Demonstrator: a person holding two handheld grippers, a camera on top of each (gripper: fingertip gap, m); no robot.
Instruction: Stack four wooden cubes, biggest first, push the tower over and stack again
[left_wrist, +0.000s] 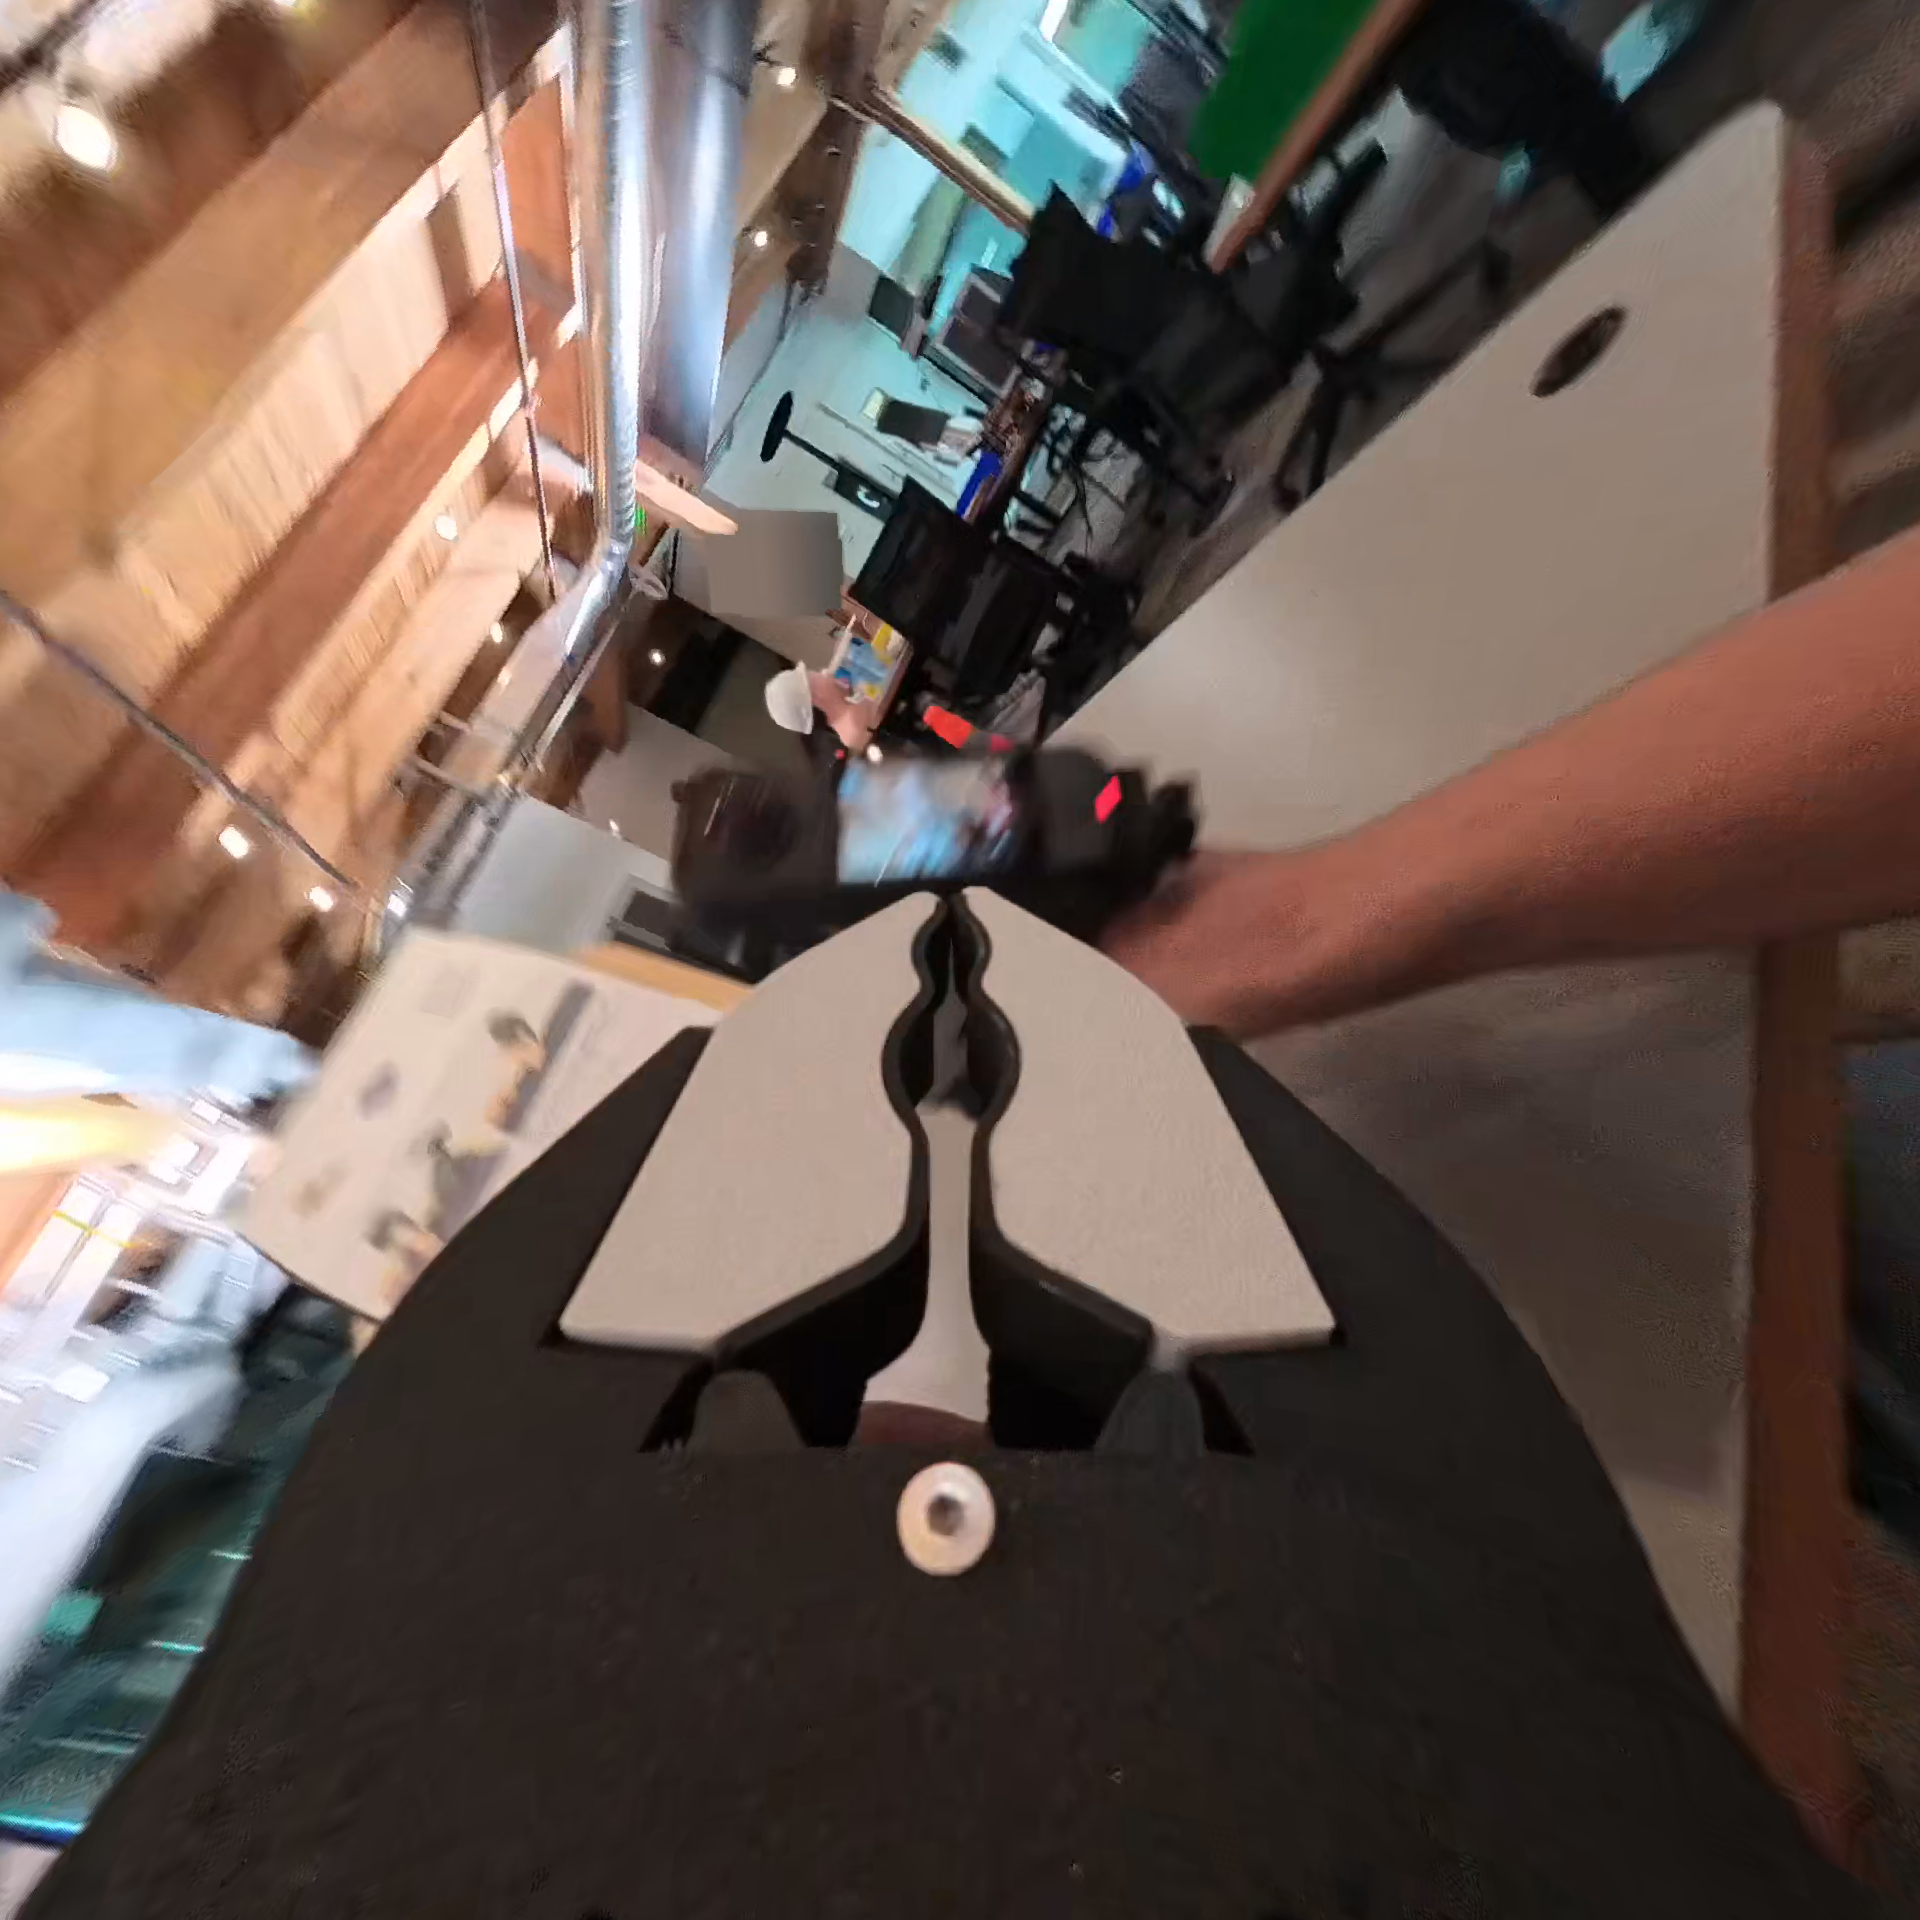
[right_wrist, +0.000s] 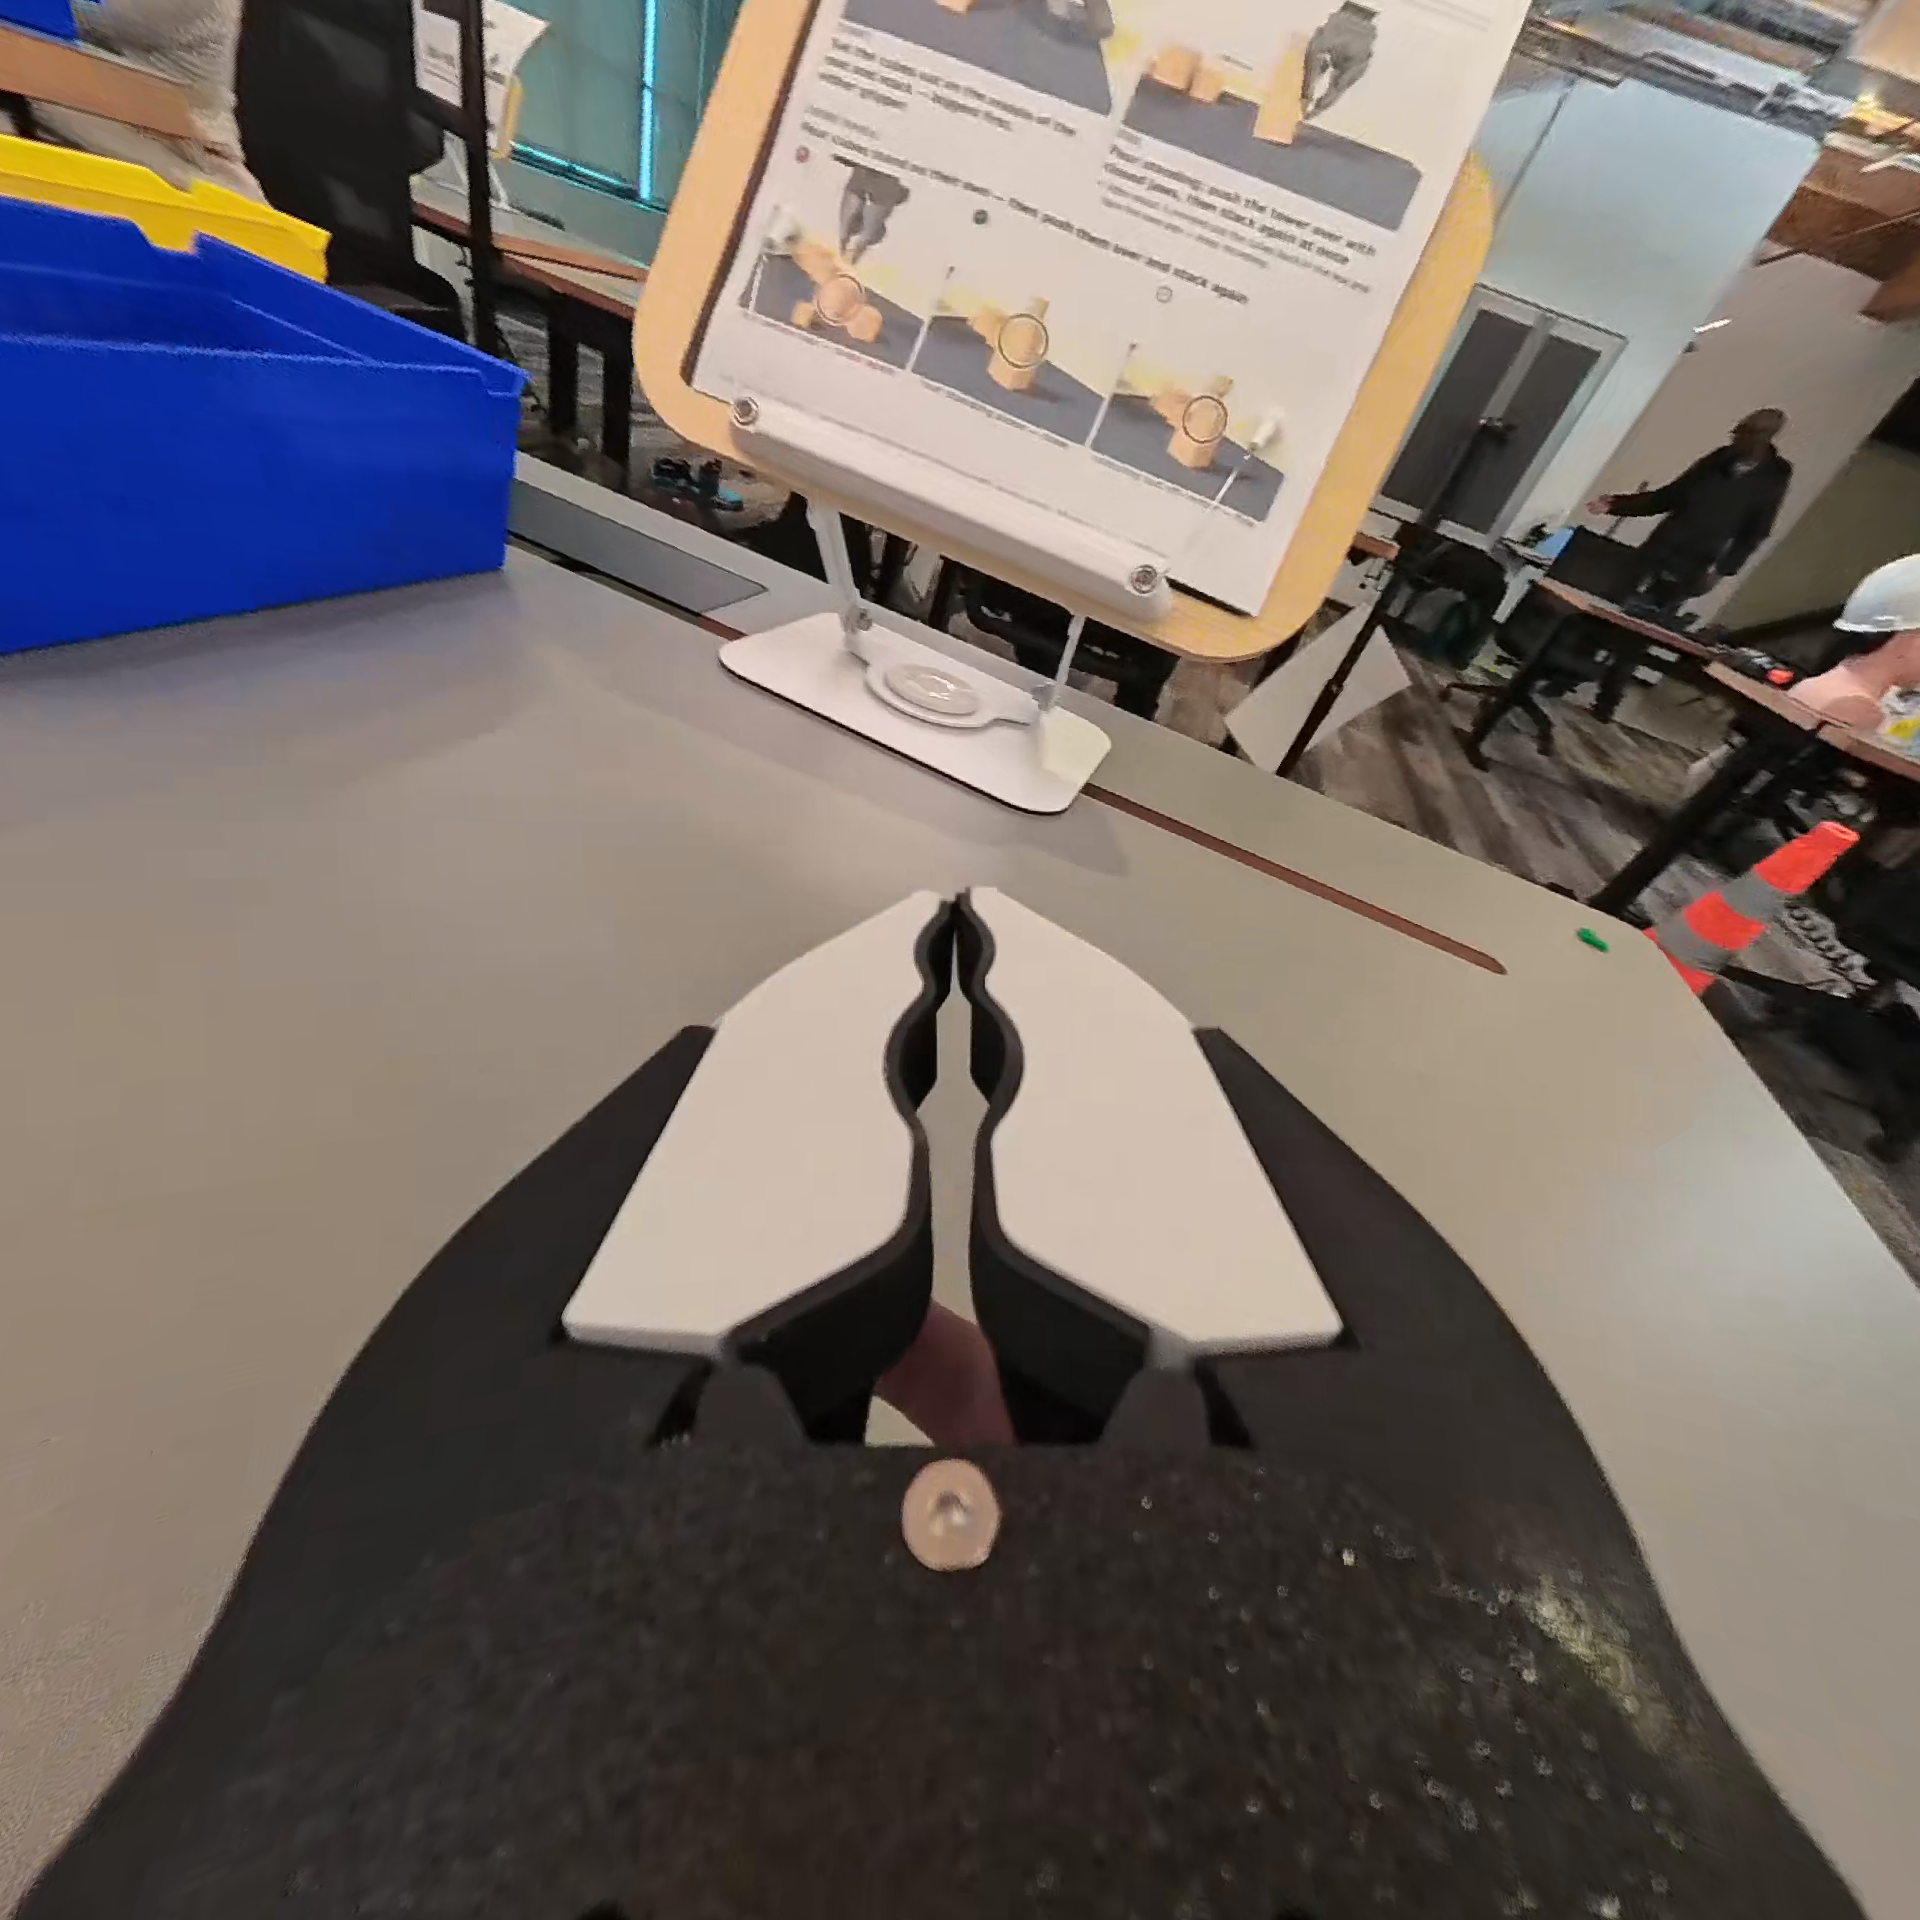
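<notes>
Right wrist view: your right gripper (right_wrist: 957, 902) and left gripper (left_wrist: 952, 906) are both pinched closed, empty. No wooden cubes visible; grey counter (right_wrist: 312, 831) bare toward 12 o'clock. Expect light, rigid, smooth cubes; grip 2 opposite flat faces.

In the right wrist view, the grey surface (right_wrist: 416, 883) lies bare ahead of the right claw (right_wrist: 956, 904), whose jaws are together. A blue bin (right_wrist: 239, 457) blocks the upper left of the frame; a stand (right_wrist: 935, 696) bearing a printed sheet blocks the upper centre. The lower left and right edge are free.
</notes>
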